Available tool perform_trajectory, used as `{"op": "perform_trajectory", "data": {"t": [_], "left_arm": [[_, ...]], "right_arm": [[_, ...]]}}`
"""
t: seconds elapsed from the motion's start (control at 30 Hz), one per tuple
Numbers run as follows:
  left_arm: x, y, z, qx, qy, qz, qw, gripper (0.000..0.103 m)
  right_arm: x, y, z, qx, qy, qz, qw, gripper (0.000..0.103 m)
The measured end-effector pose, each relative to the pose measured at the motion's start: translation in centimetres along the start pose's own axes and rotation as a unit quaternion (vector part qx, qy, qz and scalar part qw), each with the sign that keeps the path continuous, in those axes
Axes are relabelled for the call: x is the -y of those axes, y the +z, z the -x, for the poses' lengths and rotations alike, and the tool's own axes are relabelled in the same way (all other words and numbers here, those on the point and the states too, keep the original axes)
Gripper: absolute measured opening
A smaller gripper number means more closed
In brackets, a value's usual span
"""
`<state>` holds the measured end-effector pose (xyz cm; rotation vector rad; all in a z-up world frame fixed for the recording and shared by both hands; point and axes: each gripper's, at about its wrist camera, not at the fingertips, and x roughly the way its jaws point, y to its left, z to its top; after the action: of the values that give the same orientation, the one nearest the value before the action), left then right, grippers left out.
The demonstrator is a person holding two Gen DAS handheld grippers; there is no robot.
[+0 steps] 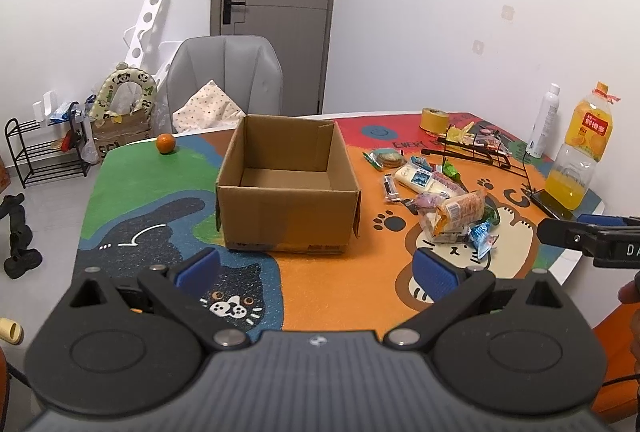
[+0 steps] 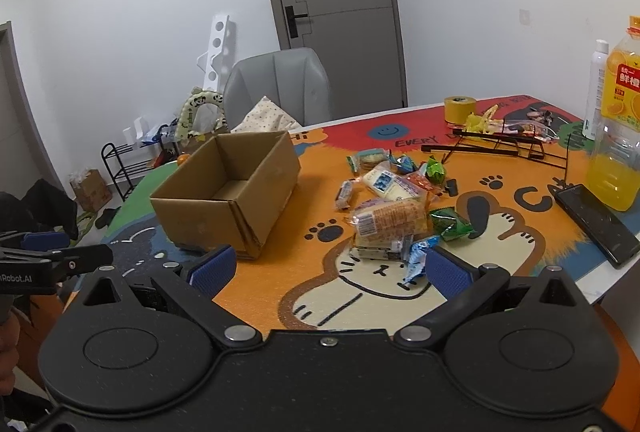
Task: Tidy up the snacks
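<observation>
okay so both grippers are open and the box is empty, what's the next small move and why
Probably ease the right gripper forward onto the blue wrapped snack just ahead of its open fingers. The cardboard box holds nothing yet, and the snack pile lies on that gripper's side.

1. Cardboard box: matt brown corrugated paperboard, with creased corners.
2. Table mat: printed cartoon surface with a fine grainy texture and low sheen.
3. Snack wrappers: thin glossy plastic film, crinkled, partly transparent.
4. Juice bottle: clear smooth plastic with a glossy printed label.
5. Left gripper: matt black plastic links, ribbed blue pads, bright metal pivot pins.
6. Right gripper: same matt black plastic, ribbed blue pads.
7. Phone: glossy black glass face.
8. Tape roll: matt yellow paper-like.
</observation>
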<state>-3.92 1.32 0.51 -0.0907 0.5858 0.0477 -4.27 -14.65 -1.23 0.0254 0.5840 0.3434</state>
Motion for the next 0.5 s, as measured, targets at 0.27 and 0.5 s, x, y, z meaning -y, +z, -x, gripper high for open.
{"op": "perform_trajectory", "data": {"t": [0.27,0.5], "left_arm": [[1.3,0.6,-2.6,-0.003,-0.014,-0.005,0.9999,0.102],[2.5,1.0,-5.4,-0.009,-0.034,0.002,0.9994,0.102]], "right_arm": [[2.5,-0.2,-1.3,-0.005,-0.008,-0.024,1.000,0.103],[4.2,-0.7,-2.6,-0.012,-0.022,-0.035,0.999,0.103]]}}
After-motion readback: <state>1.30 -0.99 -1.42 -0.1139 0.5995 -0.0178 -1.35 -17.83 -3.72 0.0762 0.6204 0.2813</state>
